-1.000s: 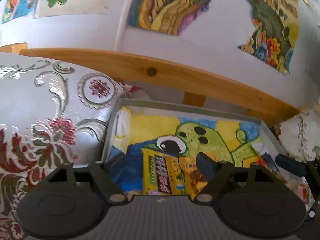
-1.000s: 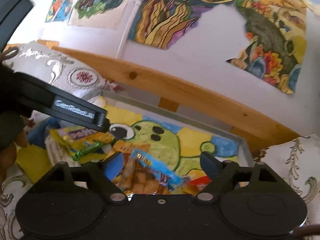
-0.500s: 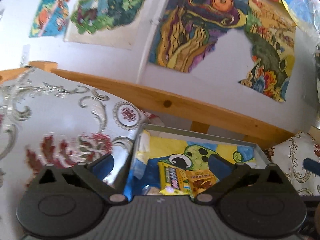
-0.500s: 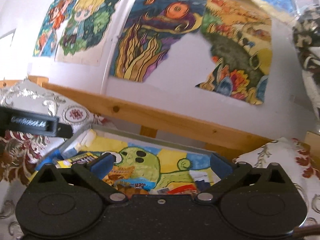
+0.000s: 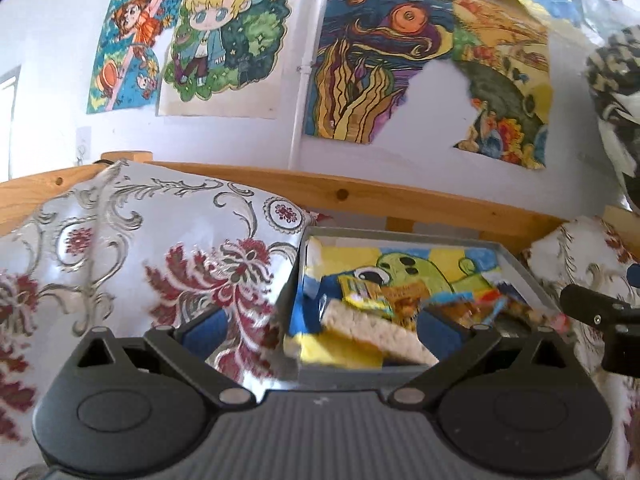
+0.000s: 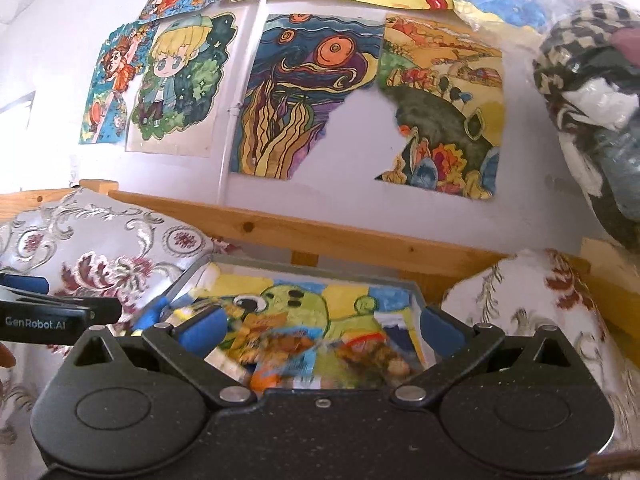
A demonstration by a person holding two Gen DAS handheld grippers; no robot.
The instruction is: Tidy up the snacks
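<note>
Presently: left gripper (image 5: 320,326) and right gripper (image 6: 320,326), jaws spread wide, nothing held. Snack packets (image 6: 316,350) lie heaped in a grey tray (image 5: 400,235) lined with a green cartoon drawing, between two floral cushions (image 5: 132,248), below a wooden rail (image 6: 320,232).

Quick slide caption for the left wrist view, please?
Left gripper, jaws open and empty, faces a grey tray of snack packets beside a patterned cushion.

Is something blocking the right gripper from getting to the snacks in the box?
Nothing visible does. The right gripper is open and empty, and the snack packets lie uncovered in the open grey box just ahead.
</note>
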